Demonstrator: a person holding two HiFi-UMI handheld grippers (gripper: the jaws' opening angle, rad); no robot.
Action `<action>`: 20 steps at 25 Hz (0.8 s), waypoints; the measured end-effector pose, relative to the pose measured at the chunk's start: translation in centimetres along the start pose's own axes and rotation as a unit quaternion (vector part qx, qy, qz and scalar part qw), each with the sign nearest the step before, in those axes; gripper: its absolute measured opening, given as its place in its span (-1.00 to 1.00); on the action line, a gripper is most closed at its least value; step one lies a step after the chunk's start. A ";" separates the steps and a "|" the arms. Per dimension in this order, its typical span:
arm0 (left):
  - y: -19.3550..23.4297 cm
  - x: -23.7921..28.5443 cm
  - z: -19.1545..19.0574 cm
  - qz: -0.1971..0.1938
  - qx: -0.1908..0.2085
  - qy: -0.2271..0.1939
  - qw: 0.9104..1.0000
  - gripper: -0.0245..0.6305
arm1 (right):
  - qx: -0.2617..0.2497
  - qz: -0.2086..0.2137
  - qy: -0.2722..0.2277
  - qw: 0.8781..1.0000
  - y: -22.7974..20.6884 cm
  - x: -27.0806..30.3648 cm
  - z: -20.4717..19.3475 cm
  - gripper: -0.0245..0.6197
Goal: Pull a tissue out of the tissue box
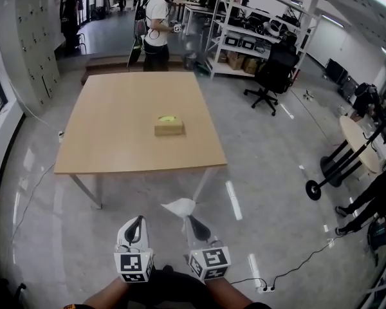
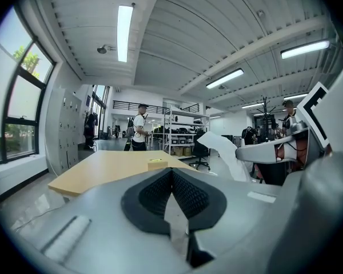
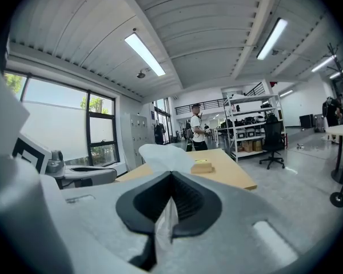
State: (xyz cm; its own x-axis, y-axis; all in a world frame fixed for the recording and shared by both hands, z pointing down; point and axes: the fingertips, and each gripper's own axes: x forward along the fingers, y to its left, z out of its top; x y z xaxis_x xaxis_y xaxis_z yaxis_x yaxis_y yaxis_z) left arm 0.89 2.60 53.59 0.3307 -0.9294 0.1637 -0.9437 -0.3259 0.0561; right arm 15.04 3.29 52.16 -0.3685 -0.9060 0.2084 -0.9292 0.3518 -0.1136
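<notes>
Near: right gripper [image 1: 193, 224], jaws clamped on thin white crumpled tissue [image 1: 179, 206] that stands out ahead of the tips. Left gripper [image 1: 137, 225] just beside, jaws closed, empty. Far: small tan cardboard tissue box [image 1: 169, 126] mid light wooden tabletop [image 1: 116, 134], well apart, straight ahead.

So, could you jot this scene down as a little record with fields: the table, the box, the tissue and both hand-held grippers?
Table: light wood, ahead of the wearer
Tissue box: alone near the table's middle, yellow-green top
Tissue: white, clear of the box, held off the table's near edge
Right hand-held gripper: shut on the tissue
Left hand-held gripper: shut, nothing in it
Background: a person standing beyond the table
</notes>
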 end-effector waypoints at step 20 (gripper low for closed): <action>1.8 2.2 -1.3 -0.012 -0.027 0.022 0.999 -0.87 | 0.013 -0.009 0.034 0.999 -0.2 2.8 -1.1 -0.95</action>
State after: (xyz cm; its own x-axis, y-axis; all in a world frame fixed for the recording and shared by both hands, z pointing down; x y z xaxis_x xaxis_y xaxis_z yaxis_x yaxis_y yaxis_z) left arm -0.04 0.21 55.33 0.3542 -0.9126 0.2043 -0.9345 -0.3372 0.1140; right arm 14.11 0.92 53.83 -0.3531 -0.8939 0.2761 -0.9351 0.3279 -0.1344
